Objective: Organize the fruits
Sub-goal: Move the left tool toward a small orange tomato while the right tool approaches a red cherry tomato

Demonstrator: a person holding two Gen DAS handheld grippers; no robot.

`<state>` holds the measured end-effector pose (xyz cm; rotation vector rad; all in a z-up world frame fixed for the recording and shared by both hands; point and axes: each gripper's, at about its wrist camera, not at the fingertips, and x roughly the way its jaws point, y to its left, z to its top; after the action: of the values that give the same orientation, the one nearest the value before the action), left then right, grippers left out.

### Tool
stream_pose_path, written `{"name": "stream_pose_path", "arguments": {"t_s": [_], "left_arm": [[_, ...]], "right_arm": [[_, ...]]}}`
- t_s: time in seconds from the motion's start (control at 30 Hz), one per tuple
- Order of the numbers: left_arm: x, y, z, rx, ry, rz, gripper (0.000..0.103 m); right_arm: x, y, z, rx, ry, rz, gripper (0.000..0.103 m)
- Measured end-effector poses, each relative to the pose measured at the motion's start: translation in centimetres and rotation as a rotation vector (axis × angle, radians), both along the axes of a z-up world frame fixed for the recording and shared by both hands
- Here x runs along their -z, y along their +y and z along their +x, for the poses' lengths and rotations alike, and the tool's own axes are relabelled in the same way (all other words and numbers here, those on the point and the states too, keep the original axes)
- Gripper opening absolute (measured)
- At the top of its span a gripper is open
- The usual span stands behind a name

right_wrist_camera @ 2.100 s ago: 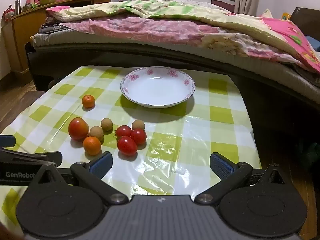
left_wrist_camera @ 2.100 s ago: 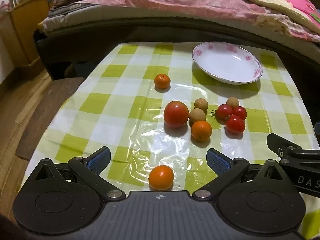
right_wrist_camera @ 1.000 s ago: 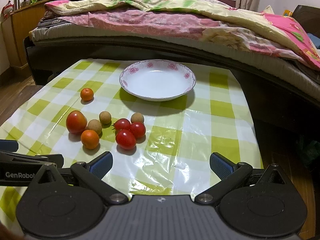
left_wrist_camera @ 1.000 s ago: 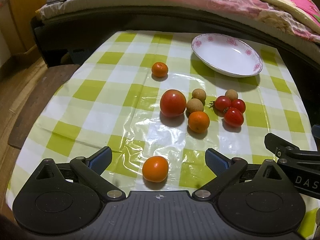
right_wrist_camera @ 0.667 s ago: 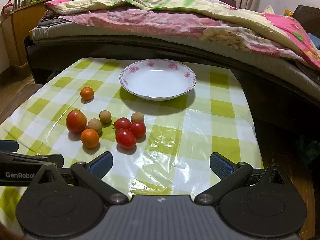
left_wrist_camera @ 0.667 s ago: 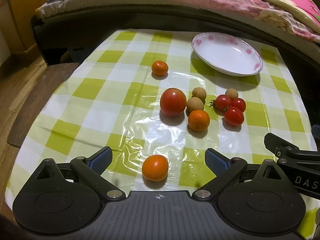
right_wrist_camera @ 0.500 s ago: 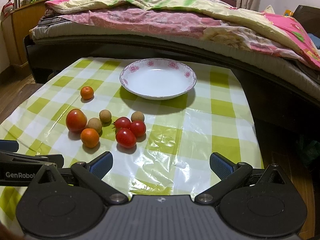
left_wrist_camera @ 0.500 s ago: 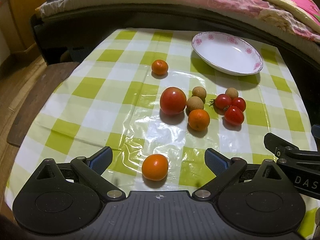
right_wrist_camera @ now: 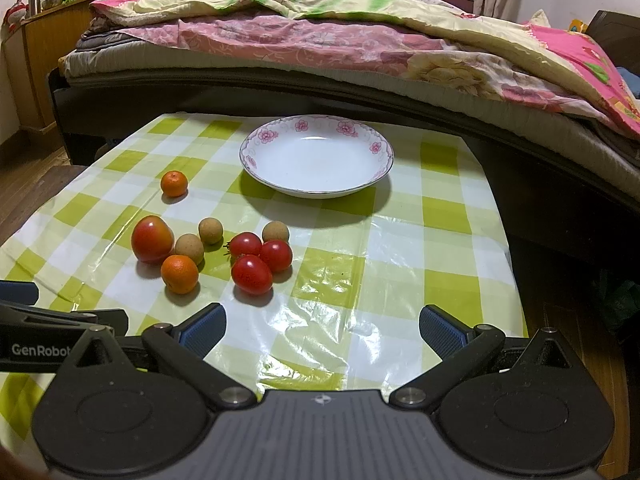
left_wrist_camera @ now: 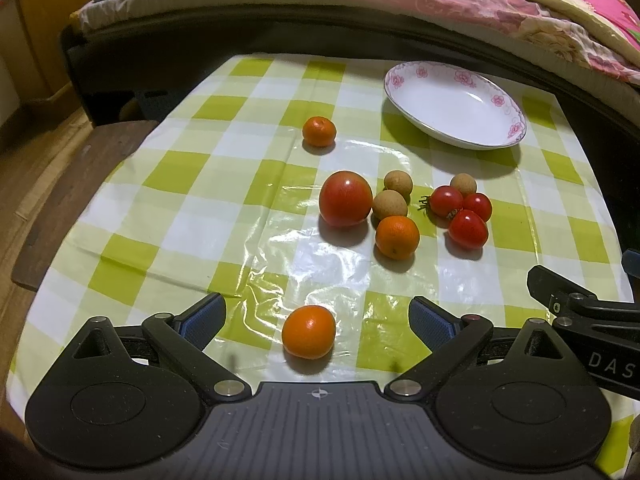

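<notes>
A white flowered plate [left_wrist_camera: 456,108] [right_wrist_camera: 316,160] sits empty at the far side of the checked table. Fruit lies loose before it: a big tomato [left_wrist_camera: 345,198] [right_wrist_camera: 152,239], three cherry tomatoes [left_wrist_camera: 468,229] [right_wrist_camera: 252,274], three longans [left_wrist_camera: 390,205] [right_wrist_camera: 211,231], a far mandarin [left_wrist_camera: 319,131] [right_wrist_camera: 174,183], a middle mandarin [left_wrist_camera: 397,237] [right_wrist_camera: 179,273]. My left gripper [left_wrist_camera: 318,316] is open, with a near mandarin [left_wrist_camera: 308,332] between its fingers, untouched. My right gripper [right_wrist_camera: 322,330] is open and empty over bare cloth.
A bed with pink and yellow quilts [right_wrist_camera: 360,36] runs along the table's far side. A wooden cabinet [right_wrist_camera: 32,64] stands at the left. The green-and-white tablecloth [right_wrist_camera: 400,264] has wooden floor beyond its left and right edges. The right gripper's body [left_wrist_camera: 588,320] shows beside the left one.
The left gripper has risen and tilted down slightly over two seconds, so the near mandarin sits a little further forward between its fingers. The right gripper lifted a little. No fruit has moved.
</notes>
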<state>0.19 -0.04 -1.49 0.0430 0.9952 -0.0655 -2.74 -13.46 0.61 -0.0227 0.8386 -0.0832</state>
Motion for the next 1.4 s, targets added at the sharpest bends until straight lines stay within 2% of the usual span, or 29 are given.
{"name": "stream_pose_path", "arguments": {"t_s": [0.73, 1.3, 1.4], "left_arm": [[0.5, 0.2, 0.1, 0.000, 0.023, -0.013, 0.099], [1.6, 0.1, 0.1, 0.062, 0.039, -0.020, 0.098], [2.0, 0.0, -0.1, 0.069, 0.029, 0.006, 0.098]], "right_arm": [[0.1, 0.1, 0.2, -0.008, 0.022, -0.011, 0.103], [0.5, 0.0, 0.7, -0.025, 0.046, -0.003, 0.103], [0.5, -0.1, 0.7, -0.026, 0.048, 0.004, 0.103]]}}
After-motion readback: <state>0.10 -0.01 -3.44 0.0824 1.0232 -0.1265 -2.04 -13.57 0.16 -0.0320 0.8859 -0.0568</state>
